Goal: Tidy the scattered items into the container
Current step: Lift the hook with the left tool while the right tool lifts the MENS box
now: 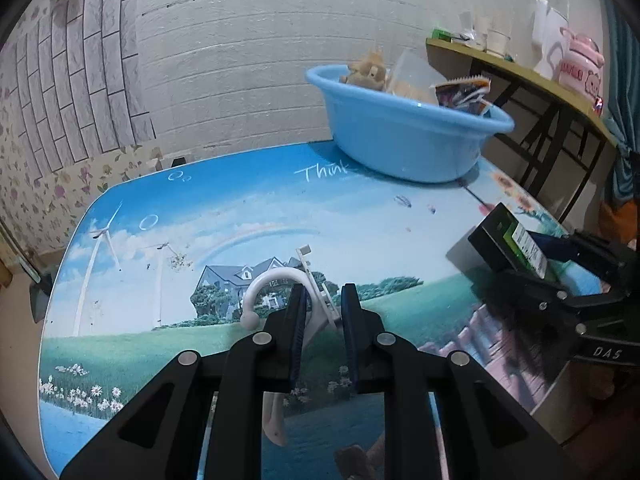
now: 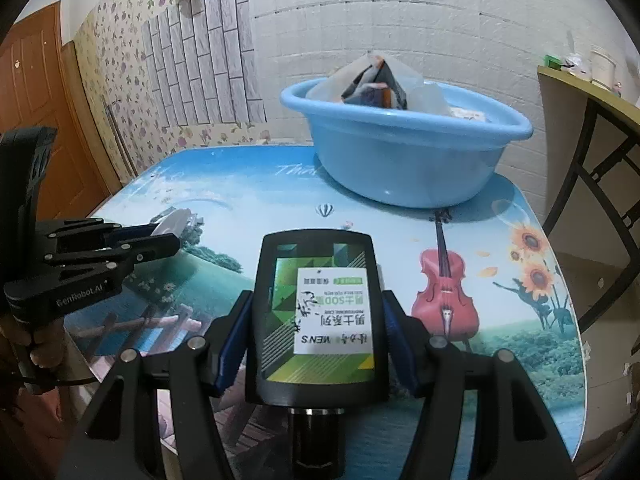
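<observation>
Left tool [image 1: 323, 304]: pressed together on the white plastic hanger hook [image 1: 272, 280]; the curved hook sticks out at 11 o'clock from the fingertips, and a straight white stem runs up toward 12 o'clock.
Hanger hook, handling: by its look, light, stiff and thin, smooth enough to twist in a pinch; the flat body below the curve, where the pads sit, seems the safest hold.
Hanger hook, place: low over the glossy landscape-printed table [image 1: 240, 208], at the near edge; whether it has left the surface I cannot tell.
Right tool [image 2: 316, 320]: pinching the black flat bottle with the green-and-white label [image 2: 320, 312] by its two narrow sides, cap toward the camera.
Bottle, handling: probably rigid plastic with some weight if full; the glossy sides may slip, so a grip across the mid-body suits it.
Bottle, place: between the pads, above the table, its base pointing to 12 o'clock.
Light blue round plastic basin [image 2: 400, 152]: at 12 to 1 o'clock from both tools, at the far table edge, well apart, already holding packets and a plush toy [image 1: 366, 70].
</observation>
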The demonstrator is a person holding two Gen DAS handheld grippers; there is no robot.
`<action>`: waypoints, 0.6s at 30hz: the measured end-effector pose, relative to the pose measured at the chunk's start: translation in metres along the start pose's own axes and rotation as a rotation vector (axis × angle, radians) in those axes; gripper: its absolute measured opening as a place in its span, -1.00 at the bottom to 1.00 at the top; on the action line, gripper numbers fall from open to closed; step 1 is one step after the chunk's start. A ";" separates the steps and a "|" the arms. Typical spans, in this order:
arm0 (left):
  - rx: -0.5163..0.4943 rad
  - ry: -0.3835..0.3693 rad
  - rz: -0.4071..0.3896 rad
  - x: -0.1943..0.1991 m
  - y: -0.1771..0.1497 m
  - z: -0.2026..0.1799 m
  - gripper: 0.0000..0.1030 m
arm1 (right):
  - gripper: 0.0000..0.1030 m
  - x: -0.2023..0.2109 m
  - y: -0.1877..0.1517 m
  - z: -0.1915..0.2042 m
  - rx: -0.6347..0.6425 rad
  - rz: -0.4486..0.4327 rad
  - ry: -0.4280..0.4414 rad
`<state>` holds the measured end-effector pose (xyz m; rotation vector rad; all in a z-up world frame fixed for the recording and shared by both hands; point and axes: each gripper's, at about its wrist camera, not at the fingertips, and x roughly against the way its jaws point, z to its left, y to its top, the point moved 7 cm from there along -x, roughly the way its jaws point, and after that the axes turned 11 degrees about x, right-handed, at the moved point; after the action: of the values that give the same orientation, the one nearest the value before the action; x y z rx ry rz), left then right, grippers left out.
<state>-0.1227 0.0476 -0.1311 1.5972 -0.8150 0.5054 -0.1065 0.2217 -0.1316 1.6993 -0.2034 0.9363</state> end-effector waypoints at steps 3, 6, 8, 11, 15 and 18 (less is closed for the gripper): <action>0.020 0.005 0.023 0.003 0.003 -0.001 -0.68 | 0.19 0.004 0.003 0.000 -0.007 -0.013 0.006; 0.022 0.003 0.018 0.010 0.010 -0.005 -0.68 | 0.19 0.009 0.007 0.000 -0.017 -0.028 0.016; 0.022 -0.001 0.011 0.017 0.016 -0.008 -0.68 | 0.19 0.012 0.009 -0.001 -0.018 -0.036 0.013; 0.024 -0.002 0.002 0.025 0.025 -0.012 -0.68 | 0.19 0.018 0.015 -0.003 -0.026 -0.050 0.014; 0.034 -0.004 -0.004 0.031 0.034 -0.016 -0.68 | 0.19 0.032 0.025 -0.005 -0.030 -0.088 0.010; 0.026 0.006 -0.004 0.033 0.038 -0.019 -0.68 | 0.19 0.040 0.032 -0.004 -0.027 -0.104 0.009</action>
<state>-0.1265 0.0573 -0.0781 1.6199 -0.8028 0.5195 -0.1002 0.2267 -0.0810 1.6639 -0.1201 0.8605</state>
